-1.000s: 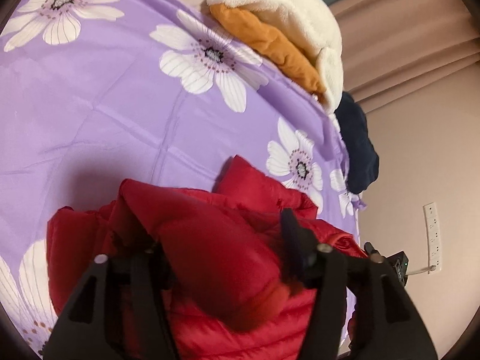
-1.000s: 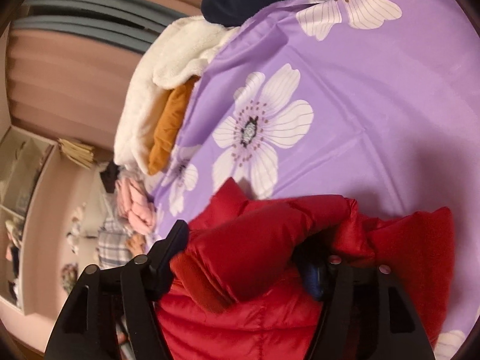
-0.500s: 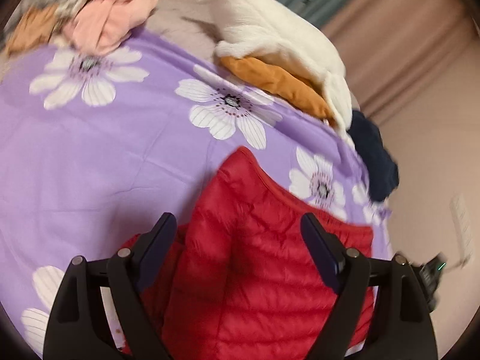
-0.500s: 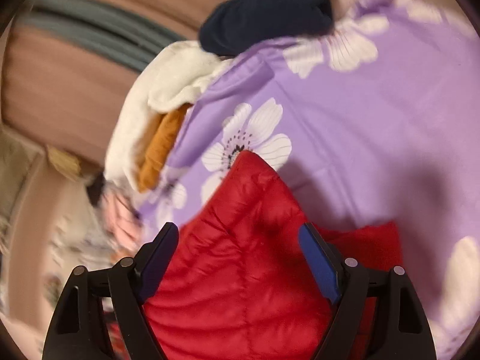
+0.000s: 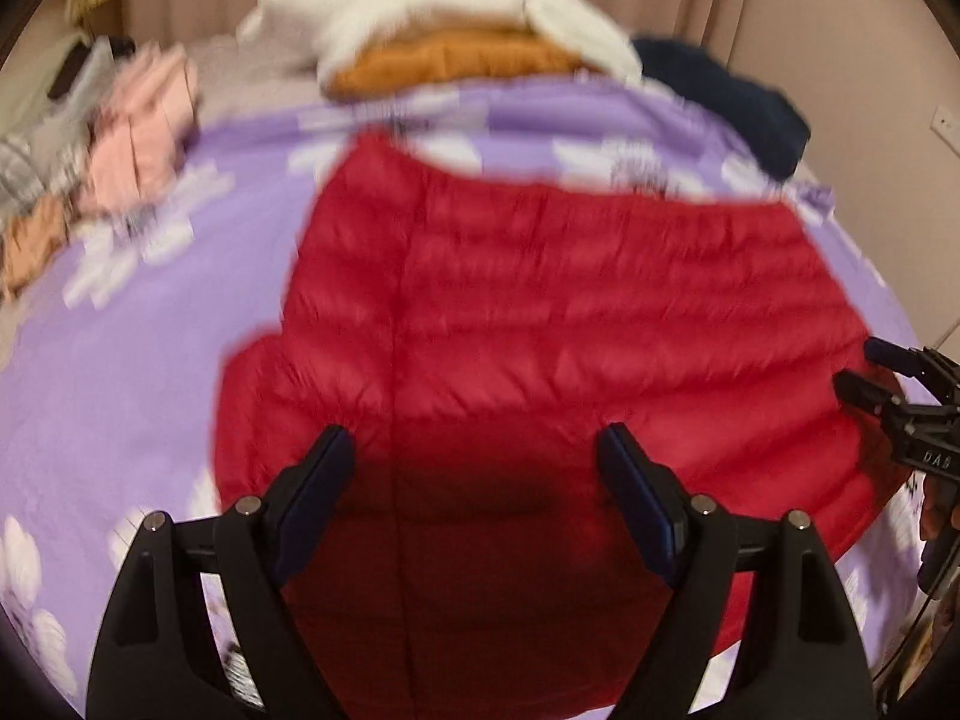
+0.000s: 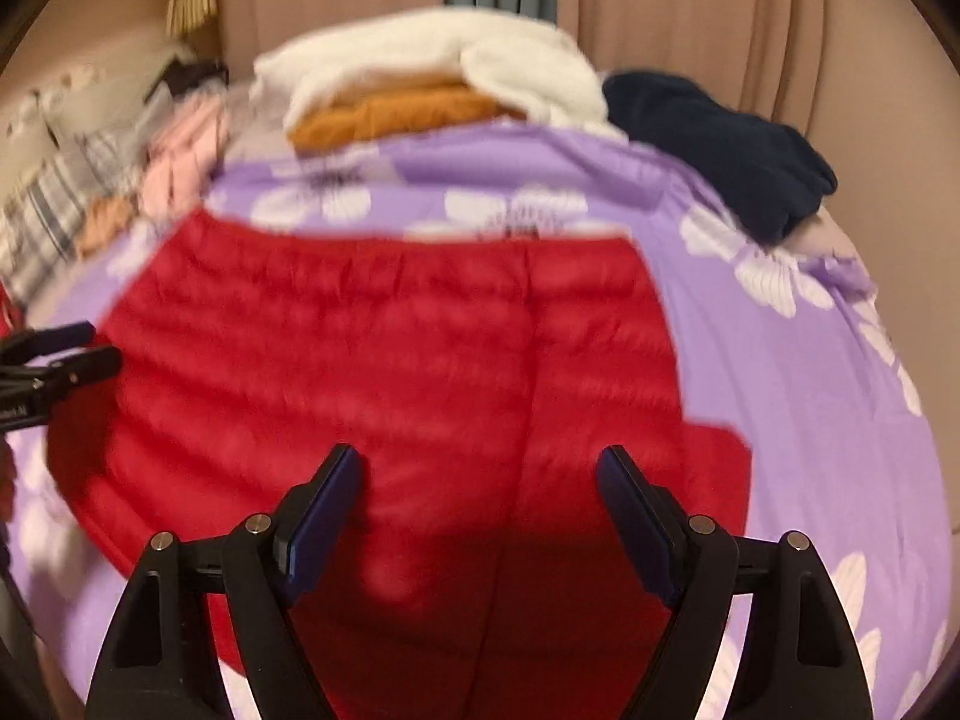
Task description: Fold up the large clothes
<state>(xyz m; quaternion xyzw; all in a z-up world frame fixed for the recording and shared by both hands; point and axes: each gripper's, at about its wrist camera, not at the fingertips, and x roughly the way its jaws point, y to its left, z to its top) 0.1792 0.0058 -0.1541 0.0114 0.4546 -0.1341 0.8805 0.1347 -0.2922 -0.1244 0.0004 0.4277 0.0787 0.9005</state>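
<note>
A red quilted puffer jacket lies folded and flat on the purple flowered bedsheet; it also shows in the right wrist view. My left gripper is open and empty, held above the jacket's near part. My right gripper is open and empty, also above the jacket's near part. The right gripper shows at the right edge of the left wrist view; the left gripper shows at the left edge of the right wrist view.
At the far side of the bed lie a white fleece over an orange garment, and a navy garment. Pink clothes are piled at the far left. Curtains hang behind.
Both grippers have let go of the red jacket and opened. They have pulled back and tilted up, and the jacket now lies flat with its fold laid down.
</note>
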